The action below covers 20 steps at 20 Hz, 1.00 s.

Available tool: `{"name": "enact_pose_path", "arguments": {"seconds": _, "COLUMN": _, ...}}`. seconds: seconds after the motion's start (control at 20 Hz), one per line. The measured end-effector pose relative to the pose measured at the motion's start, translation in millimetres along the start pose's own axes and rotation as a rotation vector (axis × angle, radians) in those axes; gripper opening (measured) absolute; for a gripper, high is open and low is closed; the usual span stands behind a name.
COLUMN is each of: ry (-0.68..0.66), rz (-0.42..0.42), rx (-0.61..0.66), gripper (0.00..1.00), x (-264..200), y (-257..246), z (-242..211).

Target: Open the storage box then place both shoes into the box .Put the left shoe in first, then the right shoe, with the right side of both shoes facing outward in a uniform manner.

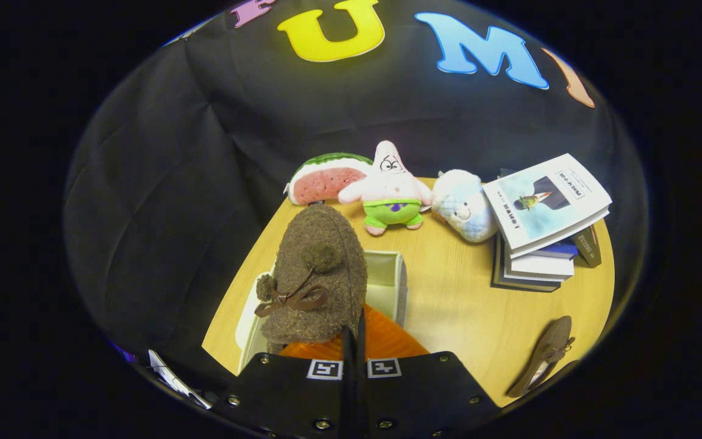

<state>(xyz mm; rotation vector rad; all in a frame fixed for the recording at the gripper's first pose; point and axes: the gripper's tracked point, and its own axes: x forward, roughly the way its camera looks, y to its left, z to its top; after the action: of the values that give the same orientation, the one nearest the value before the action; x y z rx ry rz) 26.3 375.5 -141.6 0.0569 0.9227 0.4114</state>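
Note:
A fuzzy brown shoe point(317, 274) with pompoms and a brown bow hangs from my gripper point(354, 341), toe pointing away. Its orange lining point(381, 341) shows right at the fingertips. The two black fingers are pressed together on the shoe's rim. Directly beneath and beyond the shoe stands the open white storage box point(387, 283) on the wooden table point(454, 305), mostly hidden by the shoe. The second brown shoe point(543, 360) lies on its side on the table, off to the right of the fingers near the table's edge.
Along the table's far edge sit a watermelon-slice plush point(326, 180), a pink star plush point(390, 189) and a pale blue plush point(464, 207). A stack of books point(540, 231) stands to the right. A flat white lid-like piece point(246, 323) lies left of the box.

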Motion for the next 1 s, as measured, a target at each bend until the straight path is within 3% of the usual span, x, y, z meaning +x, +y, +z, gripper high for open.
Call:
{"name": "enact_pose_path", "arguments": {"seconds": 0.55, "ry": 0.265, "rz": -0.126, "rx": 0.079, "gripper": 0.01, "x": 107, "y": 28, "z": -65}}
{"name": "enact_pose_path", "arguments": {"seconds": 1.0, "ry": 0.359, "rz": -0.19, "rx": 0.038, "gripper": 0.01, "x": 150, "y": 23, "z": -104}}
